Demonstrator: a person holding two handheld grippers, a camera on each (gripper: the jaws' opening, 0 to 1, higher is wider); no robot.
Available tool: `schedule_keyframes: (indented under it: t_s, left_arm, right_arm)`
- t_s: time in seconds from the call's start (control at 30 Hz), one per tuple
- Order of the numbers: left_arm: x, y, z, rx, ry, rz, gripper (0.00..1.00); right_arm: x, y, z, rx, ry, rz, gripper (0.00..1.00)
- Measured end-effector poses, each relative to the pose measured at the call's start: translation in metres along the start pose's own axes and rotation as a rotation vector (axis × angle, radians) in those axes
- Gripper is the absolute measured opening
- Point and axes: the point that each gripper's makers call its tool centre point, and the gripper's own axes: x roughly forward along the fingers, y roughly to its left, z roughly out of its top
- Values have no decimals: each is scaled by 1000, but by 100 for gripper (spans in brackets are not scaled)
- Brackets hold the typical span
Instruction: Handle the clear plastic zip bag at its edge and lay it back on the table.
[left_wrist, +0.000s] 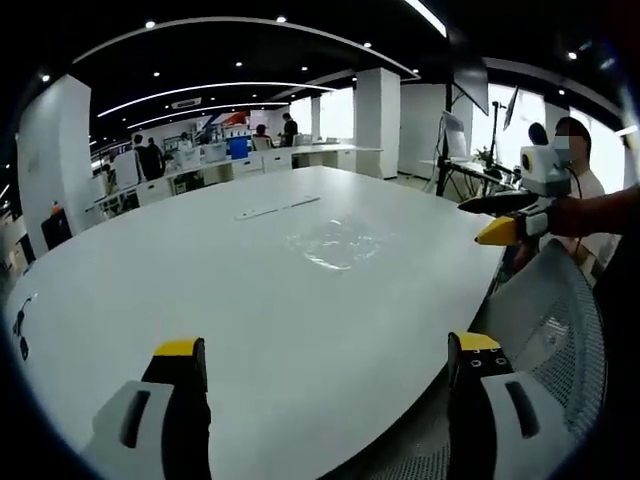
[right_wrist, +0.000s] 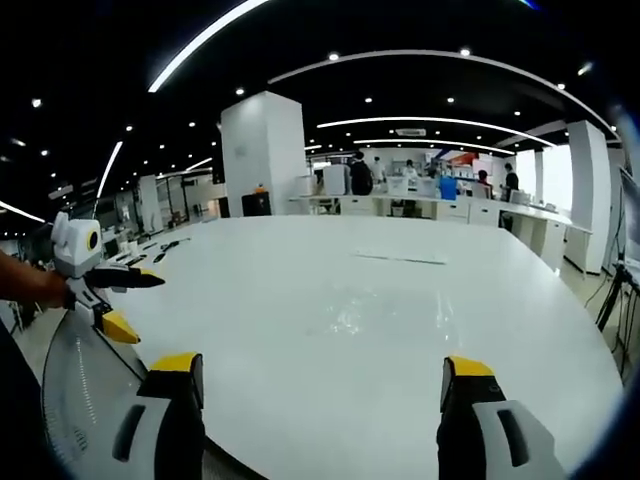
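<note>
White desk (left_wrist: 180, 270) spans both views. Clear plastic zip bag (left_wrist: 338, 243) lies flat at frame centre on the desk, untouched. Left gripper (left_wrist: 325, 365) and right gripper (right_wrist: 322, 378): jaws spread wide, released, grasping nothing, well short of the bag.

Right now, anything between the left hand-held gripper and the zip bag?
No. In the left gripper view, bare white table lies between the left hand-held gripper and the zip bag.

white table (left_wrist: 180, 270), mesh chair (left_wrist: 555, 320), pillar (right_wrist: 262, 150)
</note>
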Motion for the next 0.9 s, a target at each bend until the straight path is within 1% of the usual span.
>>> schedule_keyframes:
  t_s: [0.27,0.43,0.6,0.7,0.9]
  left_arm:
    - [0,1,-2,9,12,2,99]
    - [-1,1,-1,-1,3,-4,99]
    - [-2,5,-3,-4,9,-2,99]
    - [-2,6,-4,-3,10,2,99]
    - [0,7,1,-8,3,6,99]
  right_arm:
    - [2,-1,0,6,5,1,99]
    - [1,-1,-5,10,21,7,97]
    - [1,-1,-10,7,37,14,96]
    - [2,0,-9,6,44,20,96]
    - [5,1,-5,-6,38,29,95]
